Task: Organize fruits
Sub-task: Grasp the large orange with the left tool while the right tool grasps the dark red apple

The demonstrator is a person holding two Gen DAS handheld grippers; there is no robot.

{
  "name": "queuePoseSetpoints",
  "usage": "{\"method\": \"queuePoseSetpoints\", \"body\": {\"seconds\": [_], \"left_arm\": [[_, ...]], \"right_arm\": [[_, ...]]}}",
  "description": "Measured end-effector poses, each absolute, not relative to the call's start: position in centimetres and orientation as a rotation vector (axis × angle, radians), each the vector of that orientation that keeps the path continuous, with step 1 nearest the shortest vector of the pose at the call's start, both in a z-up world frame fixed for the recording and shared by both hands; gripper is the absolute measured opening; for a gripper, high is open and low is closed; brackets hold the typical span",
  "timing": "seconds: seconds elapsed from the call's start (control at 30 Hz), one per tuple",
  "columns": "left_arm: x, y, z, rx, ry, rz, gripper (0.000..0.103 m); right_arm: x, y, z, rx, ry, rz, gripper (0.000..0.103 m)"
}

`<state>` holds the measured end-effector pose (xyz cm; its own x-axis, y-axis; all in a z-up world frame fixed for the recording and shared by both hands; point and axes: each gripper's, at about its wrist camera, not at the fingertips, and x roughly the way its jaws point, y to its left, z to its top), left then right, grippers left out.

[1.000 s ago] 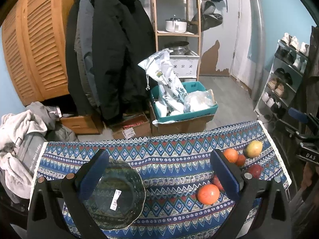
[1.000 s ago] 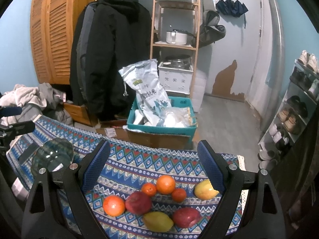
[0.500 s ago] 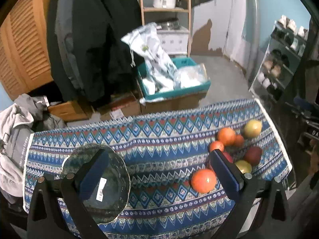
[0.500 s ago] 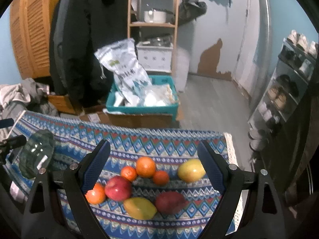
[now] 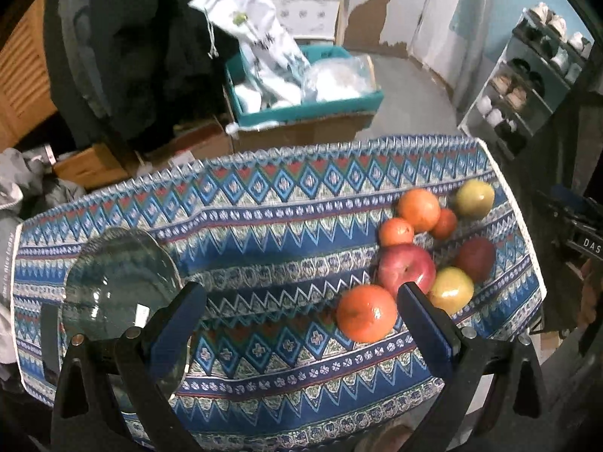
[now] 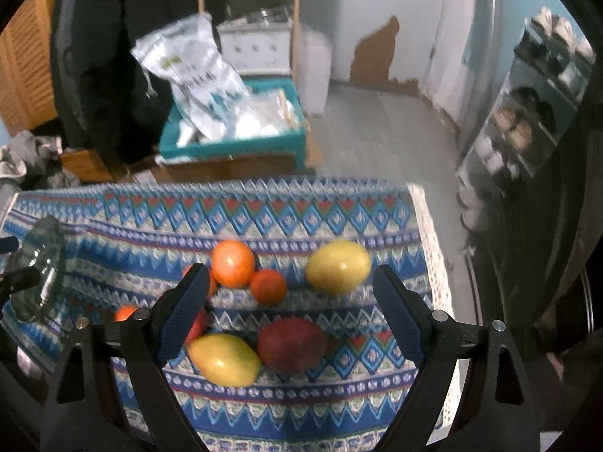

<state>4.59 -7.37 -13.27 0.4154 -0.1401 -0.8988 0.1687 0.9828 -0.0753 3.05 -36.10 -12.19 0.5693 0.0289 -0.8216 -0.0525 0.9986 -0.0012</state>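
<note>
Left wrist view: looked forward and down from the near edge of the bench covered in blue zigzag-patterned cloth (image 5: 286, 203), close above it.
Right wrist view: looked the same way from further right, nearer the fruit.
Shared: the cloth, the clear glass plate (image 5: 117, 278) (image 6: 37, 271), the heap of oranges, apples and mangoes (image 5: 422, 248) (image 6: 264, 301), the teal cardboard box (image 5: 309, 109) (image 6: 233, 147) on the floor behind.

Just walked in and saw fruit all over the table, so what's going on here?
A person holds a gripper in each hand above a patterned tablecloth. Both the left gripper and the right gripper are open and hold nothing. The fruits, oranges, a red apple and yellow-green ones, lie in a cluster on the cloth's right side. A glass bowl sits on the left, with no fruit in it.
</note>
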Motion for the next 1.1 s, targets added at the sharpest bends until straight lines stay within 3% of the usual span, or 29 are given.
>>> {"method": "queuePoseSetpoints", "body": {"seconds": [0.53, 1.1], "left_arm": [[4.6, -12.3, -19.1, 0.116, 1.236, -0.263, 0.102], [5.3, -15.8, -25.3, 0.23, 1.33, -0.285, 0.102]], "right_arm": [[4.2, -37.9, -20.5, -0.02, 1.209, 0.008, 0.087], [4.7, -38.2, -24.6, 0.068, 1.321, 0.07, 0.087]]}}
